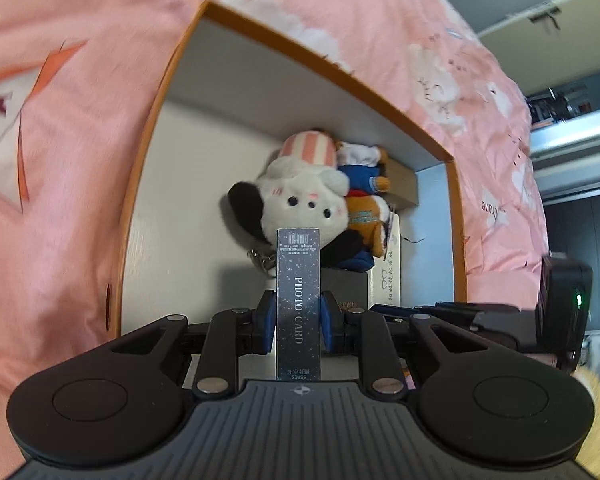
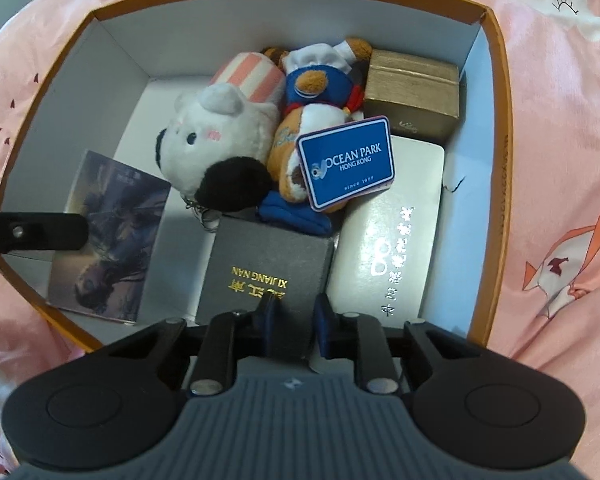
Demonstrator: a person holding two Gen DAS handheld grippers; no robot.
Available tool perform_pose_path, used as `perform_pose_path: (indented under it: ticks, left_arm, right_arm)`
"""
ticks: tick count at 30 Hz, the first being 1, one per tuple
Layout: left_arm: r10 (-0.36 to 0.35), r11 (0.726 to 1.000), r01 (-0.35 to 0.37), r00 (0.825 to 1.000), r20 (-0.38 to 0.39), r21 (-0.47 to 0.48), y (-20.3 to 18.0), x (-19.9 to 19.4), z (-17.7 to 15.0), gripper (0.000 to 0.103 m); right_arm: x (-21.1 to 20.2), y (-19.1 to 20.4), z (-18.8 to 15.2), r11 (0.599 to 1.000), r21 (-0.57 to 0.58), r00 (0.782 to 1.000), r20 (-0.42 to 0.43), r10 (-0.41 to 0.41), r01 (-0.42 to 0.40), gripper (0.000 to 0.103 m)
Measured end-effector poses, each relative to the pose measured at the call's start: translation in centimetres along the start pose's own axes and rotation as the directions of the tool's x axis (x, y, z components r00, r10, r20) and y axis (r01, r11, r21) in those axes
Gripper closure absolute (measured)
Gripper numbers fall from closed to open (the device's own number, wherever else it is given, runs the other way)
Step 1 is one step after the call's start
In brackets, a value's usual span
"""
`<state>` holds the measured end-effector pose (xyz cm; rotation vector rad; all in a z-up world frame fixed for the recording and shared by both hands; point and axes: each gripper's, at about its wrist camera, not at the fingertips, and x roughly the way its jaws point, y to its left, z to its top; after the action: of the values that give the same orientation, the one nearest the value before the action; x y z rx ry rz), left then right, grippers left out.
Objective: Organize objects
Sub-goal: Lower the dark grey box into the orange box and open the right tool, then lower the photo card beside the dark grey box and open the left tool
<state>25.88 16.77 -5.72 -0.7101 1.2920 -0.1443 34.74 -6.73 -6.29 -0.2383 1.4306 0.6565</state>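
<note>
Left tongs [image 1: 298, 316] pinching photo card box [image 1: 298, 280] over storage box [image 1: 172, 60] (crowded); right tongs [image 2: 296, 322] clamping grey box [image 2: 268, 268]. Risk: snagging plush [image 2: 220, 136].

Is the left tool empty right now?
No, the left tool is clamped on a tall dark box marked PHOTO CARD, with a blue pad pressed against each of its sides.

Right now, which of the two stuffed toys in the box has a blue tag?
The brown bear in blue clothes, lying beside the white dog; its tag reads Ocean Park.
</note>
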Motion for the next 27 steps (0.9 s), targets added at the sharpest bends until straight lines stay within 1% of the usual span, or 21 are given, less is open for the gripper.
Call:
perform_pose_path:
  ticks: [4,8,12,14,16,17,20,22,25,27]
  left_arm:
    - [0.005,0.999,-0.009,0.997,-0.073,-0.049,0.4,1.0,1.0,0.078]
    - [0.028,0.999,-0.033,0.993,-0.116,-0.042,0.0,2.5,1.2,0.078]
    - [0.079,0.996,-0.084,0.984,-0.16,-0.029,-0.3,4.2,1.5,0.078]
    - [0.107,0.993,-0.114,0.977,-0.183,-0.029,-0.3,5.2,1.7,0.078]
    - [0.085,0.994,-0.096,0.975,-0.206,-0.044,-0.1,5.9,1.8,0.078]
    - [0.066,0.996,-0.078,0.975,-0.212,-0.051,0.0,6.1,1.9,0.078]
    - [0.049,0.998,-0.058,0.976,-0.214,-0.038,0.2,6.4,1.8,0.078]
    - [0.046,0.998,-0.052,0.975,-0.218,-0.019,0.2,6.4,1.8,0.078]
    - [0.073,0.997,-0.074,0.97,-0.231,0.004,0.0,6.5,2.0,0.077]
    - [0.128,0.992,-0.121,0.965,-0.229,0.041,-0.6,6.6,1.9,0.075]
  right_arm:
    - [-0.6,-0.3,0.1,1.0,0.021,0.999,0.034,0.008,-0.009,0.078]
    - [-1.0,-0.4,0.0,0.999,0.03,0.998,0.053,0.02,-0.021,0.078]
    - [-0.9,-0.5,0.0,1.0,0.018,0.998,0.055,0.017,-0.018,0.078]
    - [-0.8,-0.1,0.7,1.0,-0.002,0.998,0.059,0.012,-0.012,0.078]
    - [-1.0,0.0,1.4,1.0,-0.015,0.998,0.06,0.011,-0.01,0.078]
    - [-0.9,0.0,1.4,1.0,-0.018,0.998,0.059,0.014,-0.013,0.078]
    - [-0.6,-0.6,0.6,1.0,-0.019,0.998,0.057,0.022,-0.021,0.078]
    - [-0.3,-0.5,0.6,1.0,-0.018,0.998,0.053,0.02,-0.02,0.078]
    - [-0.1,-0.4,0.7,1.0,-0.015,0.999,0.049,0.013,-0.012,0.078]
    - [-0.1,-0.3,0.7,1.0,-0.019,0.999,0.053,0.01,-0.009,0.078]
